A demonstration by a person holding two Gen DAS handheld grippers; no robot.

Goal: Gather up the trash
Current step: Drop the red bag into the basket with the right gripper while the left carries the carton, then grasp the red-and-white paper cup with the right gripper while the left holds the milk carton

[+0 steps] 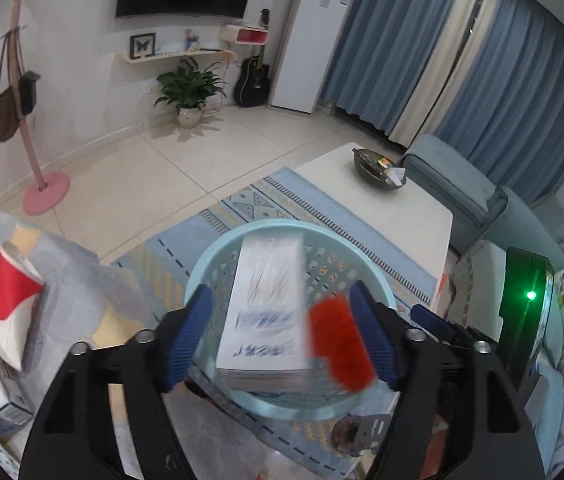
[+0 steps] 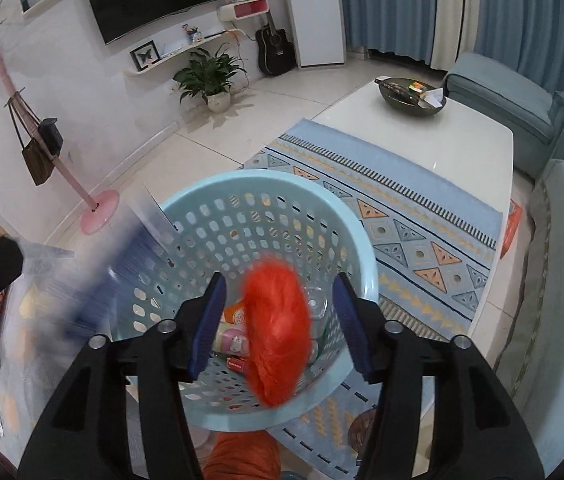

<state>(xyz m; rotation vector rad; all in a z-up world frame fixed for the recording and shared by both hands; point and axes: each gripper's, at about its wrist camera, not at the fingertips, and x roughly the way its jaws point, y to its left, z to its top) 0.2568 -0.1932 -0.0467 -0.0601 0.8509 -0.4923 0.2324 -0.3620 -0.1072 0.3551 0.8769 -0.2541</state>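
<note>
Poised over light-blue basket (image 1: 218, 256) rim w/ rug either side: left gripper (image 1: 282, 332) & right gripper (image 2: 280, 320), jaws apart, blurred white box (image 1: 268, 312) and orange item (image 2: 276, 332) between.

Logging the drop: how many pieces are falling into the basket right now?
2: a white box blurred over the blue basket between the open left gripper fingers, and an orange blurred item below the open right gripper.

- We see the basket (image 2: 186, 216) on the rug (image 2: 414, 216), just below both tools.
- Box (image 1: 266, 312) between left tool (image 1: 282, 332) fingers, over basket.
- Blurred item (image 2: 276, 332) between right tool (image 2: 280, 320) fingers, over basket.
- Table (image 2: 470, 148) behind the basket, bowl (image 2: 412, 98) on its far end.
- Sofa (image 2: 554, 240) right of table.
</note>
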